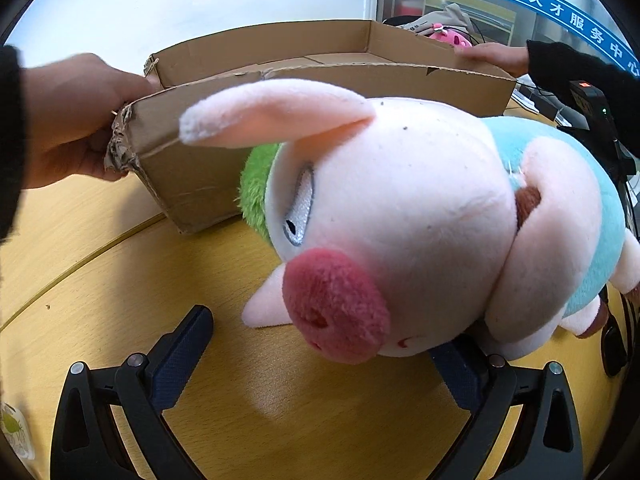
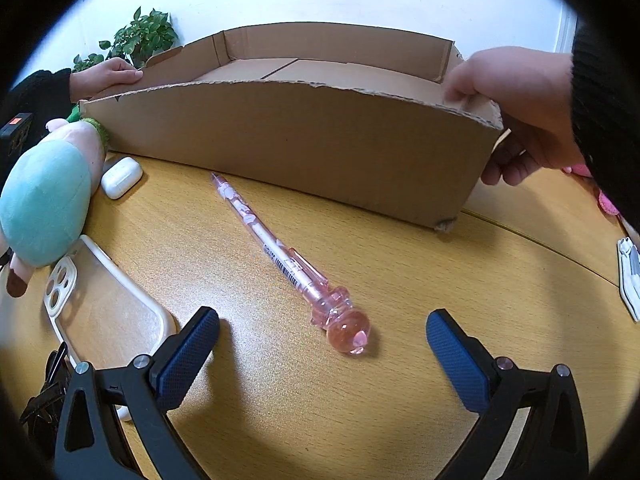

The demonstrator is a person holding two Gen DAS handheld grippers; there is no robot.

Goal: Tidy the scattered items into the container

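While both your left gripper [image 1: 324, 356] and right gripper [image 2: 322, 344] gape empty, nothing is boxed yet, so close the right on the pink pen [image 2: 280, 256] lying just ahead, short of the cardboard box [image 2: 288, 136].

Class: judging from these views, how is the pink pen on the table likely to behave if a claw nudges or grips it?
The pink pen has a round, glossy barrel, so it may roll or slip. It looks stiff and light. Its bulbous end could make it pivot rather than roll straight.
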